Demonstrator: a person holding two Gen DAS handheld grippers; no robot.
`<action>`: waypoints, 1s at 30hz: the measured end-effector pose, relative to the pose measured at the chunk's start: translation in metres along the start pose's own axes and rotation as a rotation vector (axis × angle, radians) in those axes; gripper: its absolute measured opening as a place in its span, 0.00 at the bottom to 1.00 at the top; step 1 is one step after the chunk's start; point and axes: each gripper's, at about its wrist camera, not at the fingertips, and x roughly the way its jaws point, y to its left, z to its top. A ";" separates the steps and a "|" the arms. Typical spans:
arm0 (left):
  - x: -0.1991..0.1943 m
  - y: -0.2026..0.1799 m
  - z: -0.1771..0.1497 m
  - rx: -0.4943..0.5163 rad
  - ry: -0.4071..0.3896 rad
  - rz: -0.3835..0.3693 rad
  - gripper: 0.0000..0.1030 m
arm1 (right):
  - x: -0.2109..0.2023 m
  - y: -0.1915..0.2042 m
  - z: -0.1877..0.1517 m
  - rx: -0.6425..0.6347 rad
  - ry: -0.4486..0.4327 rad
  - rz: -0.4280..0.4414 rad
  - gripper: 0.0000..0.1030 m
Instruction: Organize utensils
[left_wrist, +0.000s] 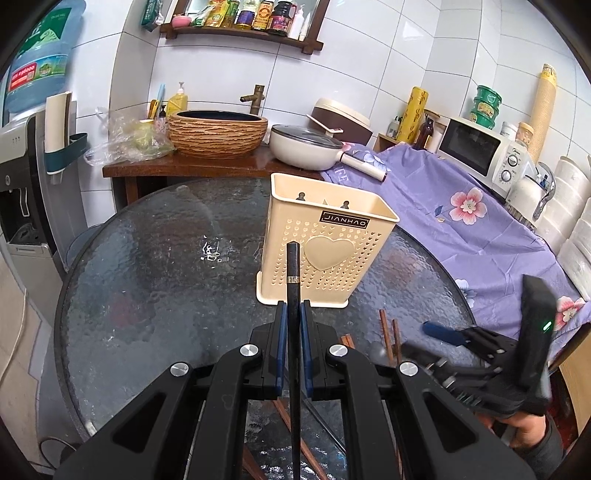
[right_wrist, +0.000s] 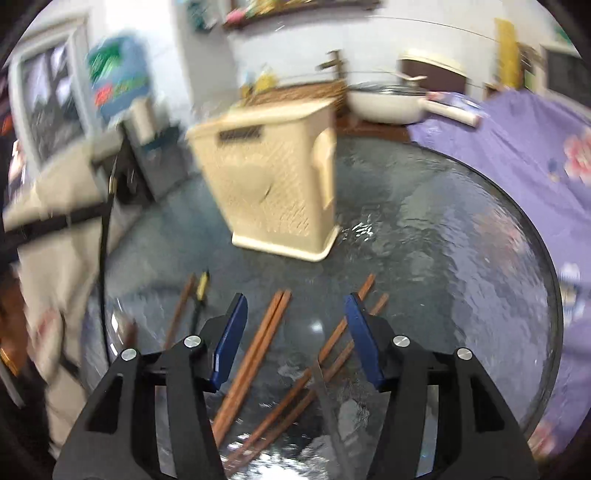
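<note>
The left tool (left_wrist: 293, 317) grips a slim black chopstick (left_wrist: 293, 273) upright in front of the cream perforated plastic utensil holder (left_wrist: 325, 251) standing on the round textured-glass worktop (left_wrist: 147, 266). The right tool (right_wrist: 295, 332) hangs spread wide over reddish-brown wooden chopsticks (right_wrist: 255, 354) scattered on the glass.

Utensil holder (right_wrist: 275, 177) motion-blurred

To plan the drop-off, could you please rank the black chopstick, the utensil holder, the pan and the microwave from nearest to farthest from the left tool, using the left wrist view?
1. Black chopstick: clamped in the left tool.
2. Utensil holder: straight ahead on the glass table.
3. Pan: behind the holder, on the wooden counter.
4. Microwave: far right, at the back.
</note>
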 end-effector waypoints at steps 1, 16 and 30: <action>0.000 0.000 0.000 0.000 0.001 0.000 0.07 | 0.009 0.004 -0.001 -0.054 0.037 -0.008 0.46; 0.003 0.001 0.001 0.000 0.006 0.001 0.07 | 0.062 -0.009 0.004 -0.268 0.237 0.039 0.41; 0.006 -0.002 -0.002 0.005 0.008 -0.001 0.07 | 0.067 -0.017 0.007 -0.219 0.244 0.087 0.36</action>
